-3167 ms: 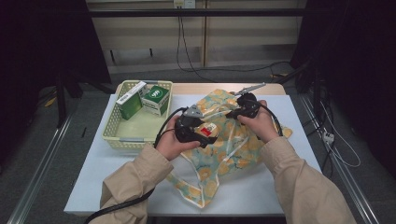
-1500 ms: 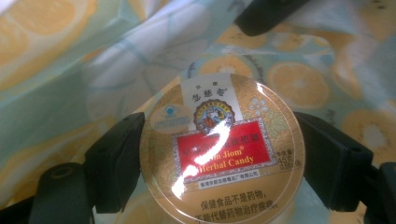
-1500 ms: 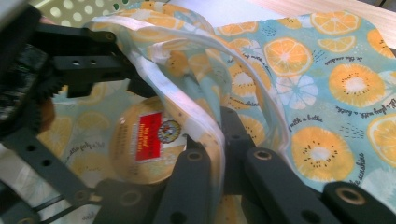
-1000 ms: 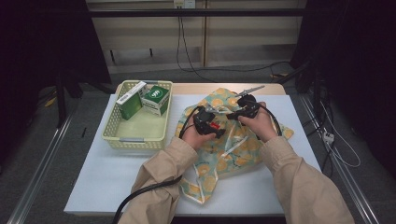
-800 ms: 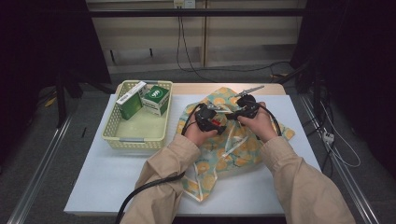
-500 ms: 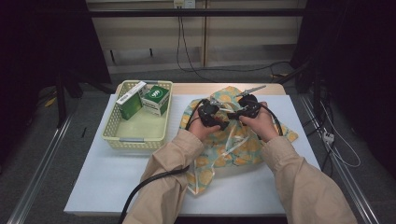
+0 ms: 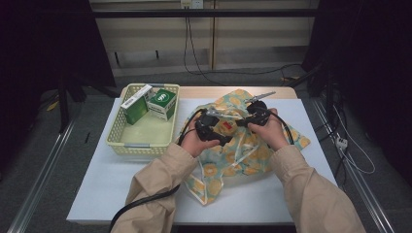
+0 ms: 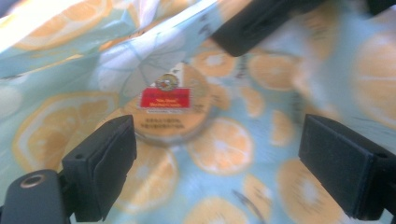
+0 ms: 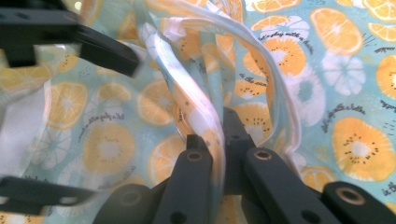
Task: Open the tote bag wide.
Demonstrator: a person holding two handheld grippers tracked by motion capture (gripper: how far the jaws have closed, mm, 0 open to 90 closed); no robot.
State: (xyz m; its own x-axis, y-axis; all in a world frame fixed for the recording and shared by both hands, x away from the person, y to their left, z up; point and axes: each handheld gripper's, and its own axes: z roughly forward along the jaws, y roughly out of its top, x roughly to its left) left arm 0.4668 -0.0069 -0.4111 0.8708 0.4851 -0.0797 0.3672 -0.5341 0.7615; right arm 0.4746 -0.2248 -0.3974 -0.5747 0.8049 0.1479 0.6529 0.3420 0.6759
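The orange-print bag (image 7: pixel 243 150) lies on the tabletop (image 7: pixel 97 189), right of centre, its far edge near the tabletop's rim. The right tongs (image 9: pixel 215 140) pinch its white-trimmed mouth. The left tongs (image 8: pixel 217 163), just widened, hang empty over a round tin (image 8: pixel 170 109) inside. A basket (image 7: pixel 141 141) with boxes (image 7: pixel 162 103) stands left, bare tabletop in front.

recording lab, staged tabletop.
white rectangular table (image 7: pixel 121 187) amid dark curtains, loose black cables (image 7: pixel 194 53), metal floor rails (image 7: pixel 39 194).

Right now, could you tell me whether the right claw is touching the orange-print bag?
Touching: the right gripper view shows the right claw shut on a fold of the bag.
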